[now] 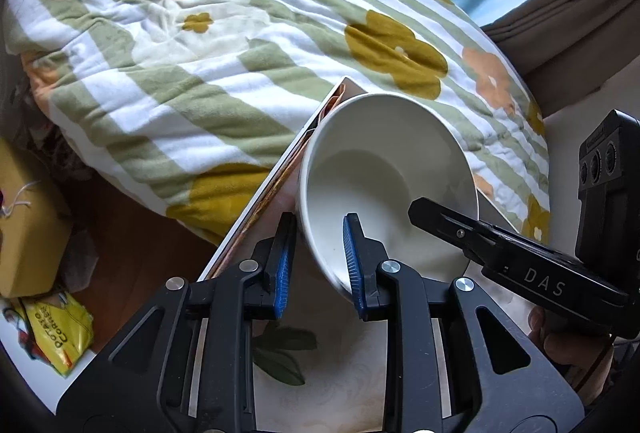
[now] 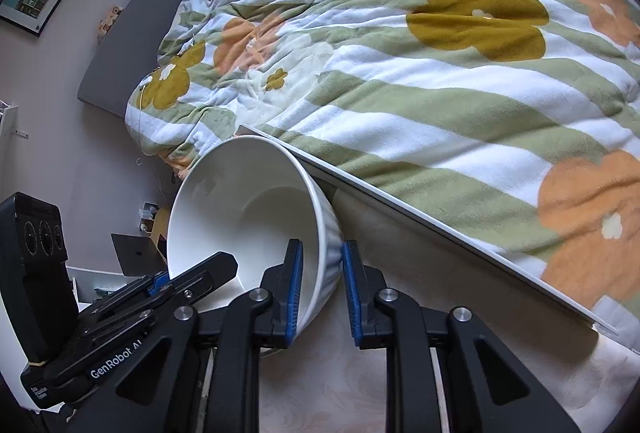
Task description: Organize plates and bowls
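A white bowl (image 1: 384, 173) is tilted up off the table (image 1: 352, 373), its opening facing the cameras. My left gripper (image 1: 316, 265) straddles the bowl's near rim, one blue pad inside and one outside, with a gap still showing on the outer side. My right gripper (image 2: 320, 285) straddles the opposite rim of the same bowl (image 2: 240, 209), one pad inside and one against the ribbed outer wall. Each gripper also shows in the other's view: the right one (image 1: 520, 265) at the right, the left one (image 2: 160, 293) at the lower left.
A bed with a flowered, green-striped quilt (image 1: 240, 53) lies right behind the table's far edge (image 2: 440, 225). A yellow snack bag (image 1: 56, 329) and a yellow box (image 1: 24, 217) sit at the left. A laptop (image 2: 136, 253) stands at the far left.
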The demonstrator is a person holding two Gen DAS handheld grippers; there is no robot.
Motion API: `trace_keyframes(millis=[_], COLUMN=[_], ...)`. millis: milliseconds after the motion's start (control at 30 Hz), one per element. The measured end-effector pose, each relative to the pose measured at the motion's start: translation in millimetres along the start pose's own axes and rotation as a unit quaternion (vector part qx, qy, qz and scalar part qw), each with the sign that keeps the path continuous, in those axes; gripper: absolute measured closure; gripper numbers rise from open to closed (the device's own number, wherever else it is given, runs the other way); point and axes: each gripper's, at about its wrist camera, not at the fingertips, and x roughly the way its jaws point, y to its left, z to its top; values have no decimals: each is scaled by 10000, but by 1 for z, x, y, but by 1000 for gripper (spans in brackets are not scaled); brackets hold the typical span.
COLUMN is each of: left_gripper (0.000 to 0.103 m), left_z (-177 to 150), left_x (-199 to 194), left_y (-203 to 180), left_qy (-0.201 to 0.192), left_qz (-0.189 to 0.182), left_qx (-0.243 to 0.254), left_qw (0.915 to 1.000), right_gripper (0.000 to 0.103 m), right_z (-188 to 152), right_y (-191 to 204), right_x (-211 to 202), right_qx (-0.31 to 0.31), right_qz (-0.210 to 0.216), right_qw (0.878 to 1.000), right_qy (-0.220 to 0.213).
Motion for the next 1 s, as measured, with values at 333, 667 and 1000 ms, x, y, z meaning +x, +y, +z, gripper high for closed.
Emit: trace_keyframes(millis=[333,667,1000], left_gripper=[81,81,81], left_z=[-26,-112,-236], left_x=[-72,-152,-190], left_y=[-47,-122,-209], left_qy=[-436,-776,-625], left_qz=[3,-124,-511], left_qx=[542,1059,1609], left_qw=[9976,9913,9837], right_gripper=[84,84,84], right_z=[-35,-127,-253], right_y=[14,7,-37], right_x=[-80,-187,-282], right_qx=[36,134,644], right_qz=[99,-30,-389], right_qw=[9984,9932,9844], right_qy=[-559,-1160,-1591])
